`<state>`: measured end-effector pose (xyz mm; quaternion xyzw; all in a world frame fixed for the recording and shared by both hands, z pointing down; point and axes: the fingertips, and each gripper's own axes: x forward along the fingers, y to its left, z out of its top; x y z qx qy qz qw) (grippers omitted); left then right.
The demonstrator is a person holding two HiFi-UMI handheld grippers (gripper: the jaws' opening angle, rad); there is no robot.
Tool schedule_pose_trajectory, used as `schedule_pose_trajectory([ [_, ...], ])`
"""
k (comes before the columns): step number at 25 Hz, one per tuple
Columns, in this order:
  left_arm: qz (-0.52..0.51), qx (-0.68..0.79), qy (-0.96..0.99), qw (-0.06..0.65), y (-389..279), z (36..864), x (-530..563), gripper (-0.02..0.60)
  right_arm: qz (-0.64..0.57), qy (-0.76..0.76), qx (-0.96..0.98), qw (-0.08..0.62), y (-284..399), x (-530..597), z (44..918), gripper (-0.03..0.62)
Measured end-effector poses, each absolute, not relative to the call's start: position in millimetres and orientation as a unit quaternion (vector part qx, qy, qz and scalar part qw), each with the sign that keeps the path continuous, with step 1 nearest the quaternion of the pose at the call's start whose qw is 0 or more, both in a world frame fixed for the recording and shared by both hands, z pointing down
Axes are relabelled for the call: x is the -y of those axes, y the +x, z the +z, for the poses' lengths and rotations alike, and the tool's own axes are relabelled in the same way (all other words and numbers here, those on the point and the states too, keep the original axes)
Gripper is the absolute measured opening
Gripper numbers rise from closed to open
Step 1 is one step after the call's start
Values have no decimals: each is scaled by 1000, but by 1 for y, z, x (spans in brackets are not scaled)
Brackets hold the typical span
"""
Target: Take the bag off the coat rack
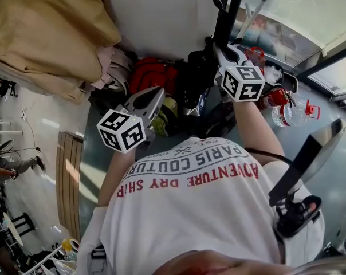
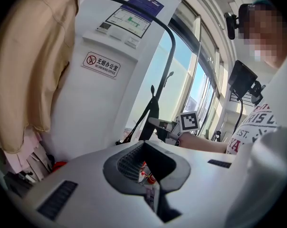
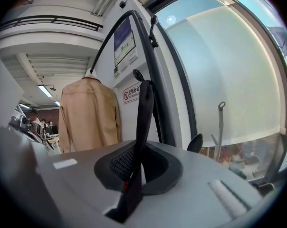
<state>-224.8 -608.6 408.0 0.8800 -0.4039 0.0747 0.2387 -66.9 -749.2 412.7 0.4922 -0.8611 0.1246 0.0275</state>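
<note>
Clamping the black bag strap beside the coat rack, right gripper jaws; left gripper jaws together, empty.

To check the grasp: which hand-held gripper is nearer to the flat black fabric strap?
Right. The right hand-held gripper clamps the strap; the left hand-held gripper is apart from it.
</note>
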Motion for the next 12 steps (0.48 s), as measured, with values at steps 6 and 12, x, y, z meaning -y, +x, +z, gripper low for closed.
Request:
schedule_pose_trajectory([
  [6, 69, 407, 879, 239, -231, 406, 607, 2, 103, 488, 866, 34, -78, 739, 397, 6],
  [12, 64, 410, 878, 237, -235, 404, 603, 2, 73, 480, 874, 31, -87, 741, 368, 6],
])
